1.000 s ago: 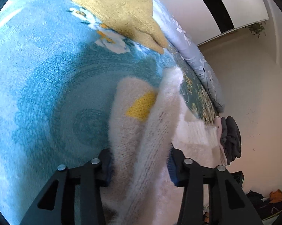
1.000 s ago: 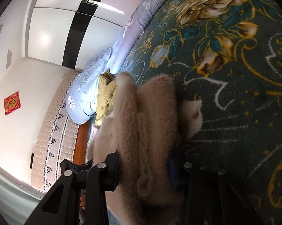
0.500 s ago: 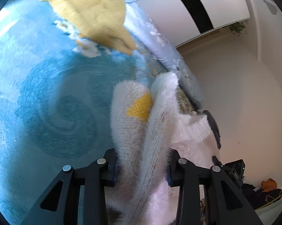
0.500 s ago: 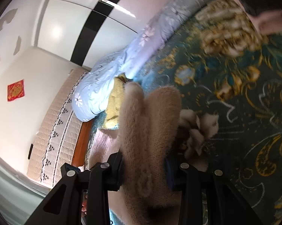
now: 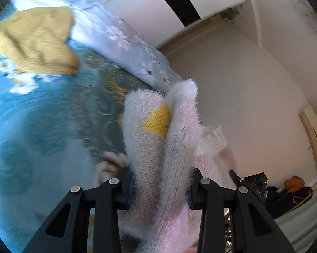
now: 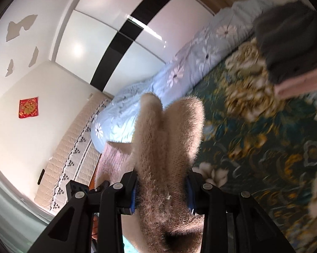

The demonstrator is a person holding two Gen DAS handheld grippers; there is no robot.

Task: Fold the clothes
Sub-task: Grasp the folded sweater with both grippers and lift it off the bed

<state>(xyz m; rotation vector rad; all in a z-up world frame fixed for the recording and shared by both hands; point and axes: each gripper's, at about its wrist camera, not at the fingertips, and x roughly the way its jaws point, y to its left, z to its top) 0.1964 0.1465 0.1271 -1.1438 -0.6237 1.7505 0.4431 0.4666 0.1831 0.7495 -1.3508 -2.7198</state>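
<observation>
A bunched sweater (image 5: 158,147) sits between the fingers of the left claw (image 5: 159,186) and, in the right wrist view, of the right claw (image 6: 161,191), above the bed (image 5: 42,116). A second knit (image 5: 36,40) lies on the bed further back, beside the rolled duvet (image 5: 124,40). Folded clothes (image 6: 289,33) lie on the bed ahead of the right claw, to its right.

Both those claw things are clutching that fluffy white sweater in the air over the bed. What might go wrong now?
The left gripper and right gripper each pinch a thick bunched wad of the fluffy sweater, so it could slip or come down creased. Its dangling cuff might fold under.
</observation>
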